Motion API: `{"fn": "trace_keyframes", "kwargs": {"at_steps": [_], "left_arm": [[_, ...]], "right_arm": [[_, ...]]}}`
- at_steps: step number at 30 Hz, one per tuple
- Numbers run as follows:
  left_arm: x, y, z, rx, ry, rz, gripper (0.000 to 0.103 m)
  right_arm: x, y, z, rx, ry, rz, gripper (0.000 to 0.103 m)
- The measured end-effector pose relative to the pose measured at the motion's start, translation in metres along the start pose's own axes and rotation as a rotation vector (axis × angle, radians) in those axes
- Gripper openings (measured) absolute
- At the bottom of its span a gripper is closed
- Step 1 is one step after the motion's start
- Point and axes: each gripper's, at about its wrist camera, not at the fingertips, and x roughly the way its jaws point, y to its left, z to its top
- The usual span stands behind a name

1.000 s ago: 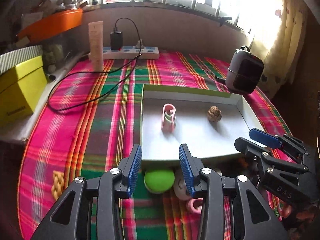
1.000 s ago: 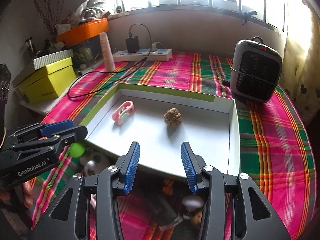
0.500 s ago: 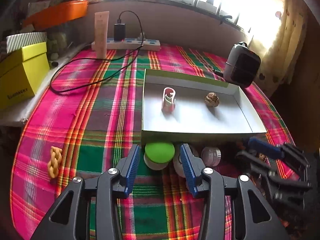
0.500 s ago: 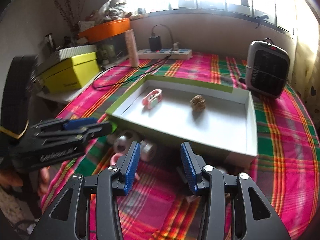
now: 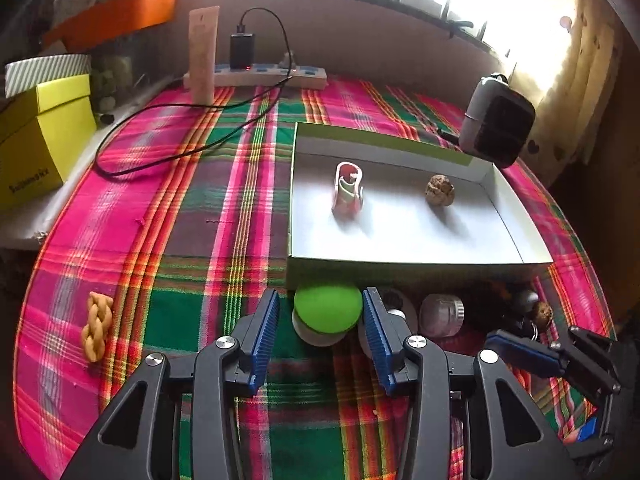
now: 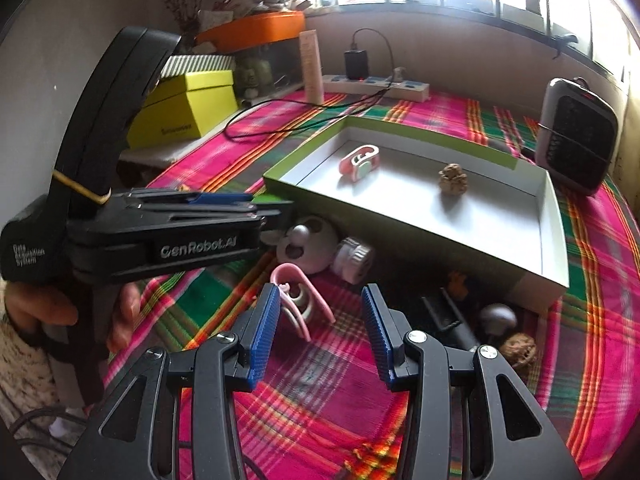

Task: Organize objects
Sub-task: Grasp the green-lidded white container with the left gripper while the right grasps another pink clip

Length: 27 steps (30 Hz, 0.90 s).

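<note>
Both grippers: black plastic frames with triangular cut-outs, silver screw heads at the pivots, ribbed blue pads on the jaws. Left gripper [image 5: 318,334] seen side-on from the right wrist view: white "GenRobot.AI" on the flank, small white "Data Acquisition System" text at the rear, a brass-coloured hook, and a curved black housing rising above the body. Right gripper [image 6: 316,330] same build. Hand [image 6: 64,312] on the left unit's black handle, with a speckled knit sleeve [image 6: 20,364] at the wrist.
</note>
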Motion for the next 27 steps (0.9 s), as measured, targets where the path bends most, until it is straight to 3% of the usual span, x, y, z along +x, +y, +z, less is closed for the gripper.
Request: {"fn": "trace_keyframes", "kwargs": {"at_steps": [9, 17, 27], "left_arm": [[0.000, 0.003, 0.001, -0.002, 0.003, -0.013, 0.041], [-0.004, 0.010, 0.000, -0.003, 0.000, 0.019, 0.041], [0.002, 0.009, 0.000, 0.005, 0.010, 0.030, 0.041]], "right_arm": [[0.015, 0.004, 0.001, -0.032, 0.046, 0.035, 0.044], [0.022, 0.013, -0.001, -0.066, 0.083, 0.075, 0.044], [0.026, 0.012, 0.002, -0.058, 0.081, 0.028, 0.042]]}}
